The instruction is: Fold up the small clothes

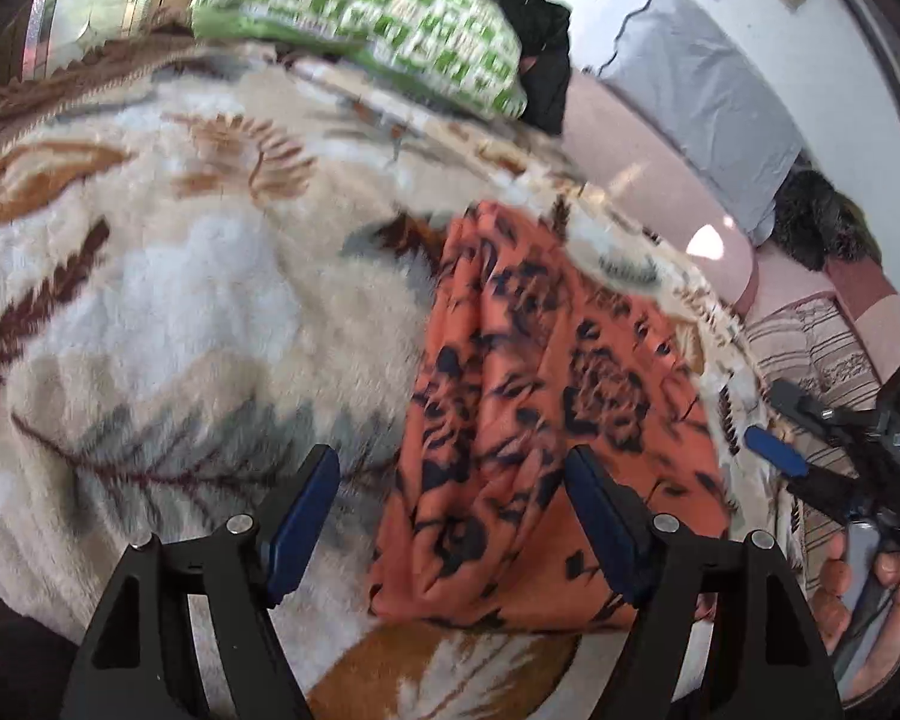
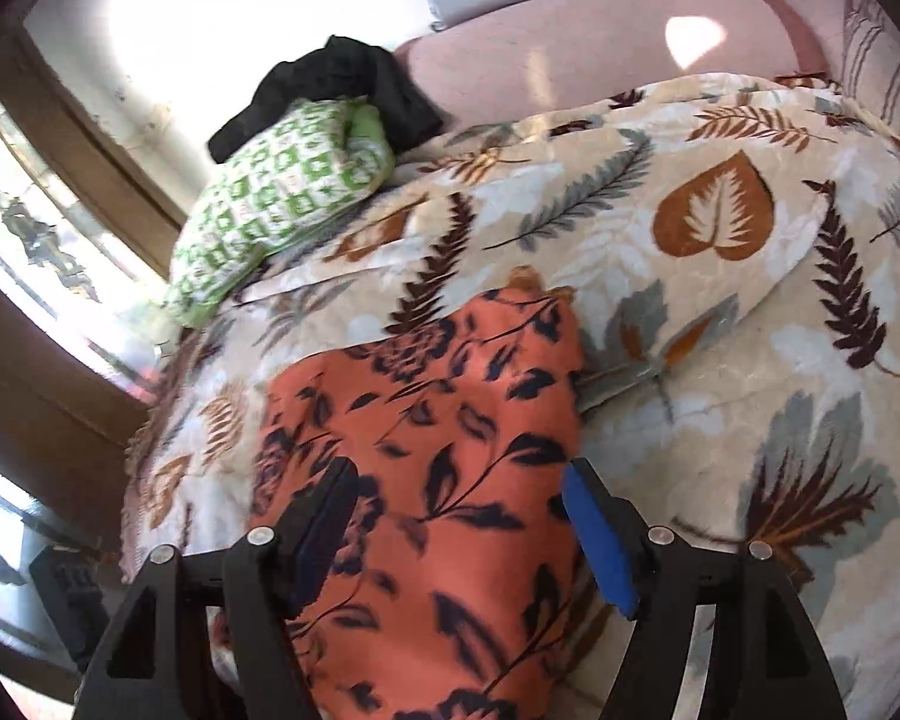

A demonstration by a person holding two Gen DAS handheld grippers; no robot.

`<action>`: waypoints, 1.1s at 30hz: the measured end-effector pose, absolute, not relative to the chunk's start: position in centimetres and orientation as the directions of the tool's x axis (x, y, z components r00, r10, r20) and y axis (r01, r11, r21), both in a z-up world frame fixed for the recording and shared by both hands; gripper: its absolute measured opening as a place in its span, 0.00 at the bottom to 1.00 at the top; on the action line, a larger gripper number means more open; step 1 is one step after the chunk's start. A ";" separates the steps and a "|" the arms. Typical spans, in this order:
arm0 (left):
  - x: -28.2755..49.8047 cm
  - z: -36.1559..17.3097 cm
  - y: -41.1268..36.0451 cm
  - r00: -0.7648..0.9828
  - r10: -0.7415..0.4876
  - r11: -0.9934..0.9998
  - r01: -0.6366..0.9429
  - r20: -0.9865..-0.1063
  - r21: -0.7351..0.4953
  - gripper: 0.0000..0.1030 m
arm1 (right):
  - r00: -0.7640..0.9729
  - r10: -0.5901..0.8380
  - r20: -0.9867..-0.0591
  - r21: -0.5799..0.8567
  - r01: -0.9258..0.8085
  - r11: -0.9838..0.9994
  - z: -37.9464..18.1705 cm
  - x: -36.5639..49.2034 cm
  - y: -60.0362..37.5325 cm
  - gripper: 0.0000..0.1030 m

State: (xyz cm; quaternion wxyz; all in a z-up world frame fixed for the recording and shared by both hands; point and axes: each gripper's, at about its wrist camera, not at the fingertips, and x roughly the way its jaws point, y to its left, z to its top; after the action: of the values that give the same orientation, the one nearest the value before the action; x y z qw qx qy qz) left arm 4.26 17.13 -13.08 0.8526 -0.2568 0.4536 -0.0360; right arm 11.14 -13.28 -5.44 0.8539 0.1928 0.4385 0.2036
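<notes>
An orange garment with a dark floral print (image 1: 528, 420) lies bunched on a leaf-patterned blanket (image 1: 180, 300). My left gripper (image 1: 453, 480) is open just above the garment's near left part, holding nothing. In the right wrist view the same garment (image 2: 438, 450) lies spread lengthwise under my right gripper (image 2: 459, 498), which is open and empty, its blue-padded fingers (image 2: 600, 546) straddling the cloth. The right gripper also shows at the right edge of the left wrist view (image 1: 780, 426), held by a hand.
A green-and-white patterned pillow (image 1: 378, 24) and a black garment (image 1: 528, 18) lie at the head of the bed. A pink headboard (image 2: 570, 36) and a grey pillow (image 1: 702, 96) stand behind. A window with a wooden frame (image 2: 60, 240) is at the left.
</notes>
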 end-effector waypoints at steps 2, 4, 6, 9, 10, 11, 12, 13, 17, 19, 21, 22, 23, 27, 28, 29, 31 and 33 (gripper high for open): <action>4.3 -14.6 17.5 0.556 -0.314 0.852 -0.193 -0.770 -0.487 0.60 | 0.474 0.581 -0.662 0.541 -0.235 0.808 -6.3 10.2 -11.3 0.72; 4.3 -13.6 17.6 0.556 -0.319 0.847 -0.197 -0.767 -0.494 0.57 | 0.404 0.588 -0.700 0.538 -0.243 0.807 -8.4 10.2 -9.7 0.72; 4.0 -12.9 17.7 0.559 -0.327 0.840 -0.198 -0.762 -0.505 0.57 | 0.324 0.571 -0.754 0.526 -0.223 0.821 -10.8 10.6 -8.8 0.72; 4.2 -11.2 17.7 0.586 -0.311 0.858 -0.167 -0.749 -0.486 0.57 | 0.348 0.597 -0.723 0.553 -0.228 0.802 -10.8 10.5 -9.3 0.73; 4.8 -10.6 17.8 0.592 -0.318 0.857 -0.155 -0.741 -0.491 0.57 | 0.344 0.607 -0.716 0.566 -0.223 0.794 -10.9 10.5 -9.5 0.73; 5.5 -10.1 17.8 0.594 -0.330 0.855 -0.140 -0.733 -0.499 0.57 | 0.340 0.615 -0.711 0.575 -0.222 0.787 -10.9 10.4 -9.7 0.73; 6.3 -9.6 17.9 0.596 -0.335 0.857 -0.129 -0.730 -0.499 0.58 | 0.338 0.621 -0.707 0.580 -0.226 0.783 -11.0 10.4 -9.8 0.73; 7.3 -9.1 17.9 0.600 -0.332 0.863 -0.118 -0.727 -0.491 0.58 | 0.337 0.626 -0.703 0.583 -0.232 0.779 -11.0 10.4 -9.8 0.73; 13.3 -9.4 17.4 0.553 -0.397 0.850 -0.080 -0.733 -0.521 0.63 | 0.336 0.648 -0.683 0.602 -0.244 0.760 -11.2 10.1 -10.4 0.74; 16.8 -11.0 17.3 0.505 -0.413 0.849 -0.087 -0.758 -0.521 0.62 | 0.332 0.665 -0.669 0.622 -0.238 0.746 -11.2 10.0 -11.0 0.74; 19.3 -13.9 17.6 0.430 -0.393 0.871 -0.110 -0.813 -0.480 0.33 | 0.328 0.679 -0.656 0.639 -0.237 0.732 -11.3 10.0 -11.3 0.74; 19.8 -14.8 18.2 0.430 -0.429 0.847 -0.113 -0.794 -0.519 0.35 | 0.326 0.687 -0.649 0.647 -0.238 0.724 -11.4 10.0 -11.5 0.74; 19.9 -15.1 18.8 0.435 -0.455 0.829 -0.112 -0.777 -0.549 0.35 | 0.322 0.700 -0.637 0.659 -0.242 0.712 -11.5 10.0 -11.6 0.74; 18.9 -14.0 18.4 0.456 -0.420 0.852 -0.099 -0.785 -0.514 0.42 | 0.316 0.714 -0.625 0.676 -0.238 0.697 -11.8 10.1 -11.7 0.74; 18.2 -13.2 18.0 0.471 -0.383 0.873 -0.098 -0.795 -0.478 0.45 | 0.314 0.712 -0.628 0.674 -0.237 0.700 -11.8 10.1 -11.7 0.74; 17.4 -12.4 17.7 0.488 -0.346 0.891 -0.096 -0.801 -0.444 0.47 | 0.314 0.710 -0.630 0.672 -0.238 0.701 -11.7 10.1 -11.7 0.74; 15.5 -10.7 17.1 0.518 -0.274 0.924 -0.093 -0.810 -0.372 0.52 | 0.316 0.712 -0.628 0.674 -0.236 0.700 -11.6 10.0 -11.9 0.74; 13.1 -9.2 16.3 0.549 -0.203 0.949 -0.095 -0.811 -0.302 0.66 | 0.326 0.708 -0.627 0.677 -0.221 0.701 -11.3 9.8 -12.2 0.74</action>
State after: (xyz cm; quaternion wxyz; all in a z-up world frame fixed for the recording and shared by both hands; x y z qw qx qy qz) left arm 13.08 16.30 -9.24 0.8659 -0.1572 0.4738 -0.0311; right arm 9.78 -12.23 -11.29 0.7767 0.2446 0.4975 0.2991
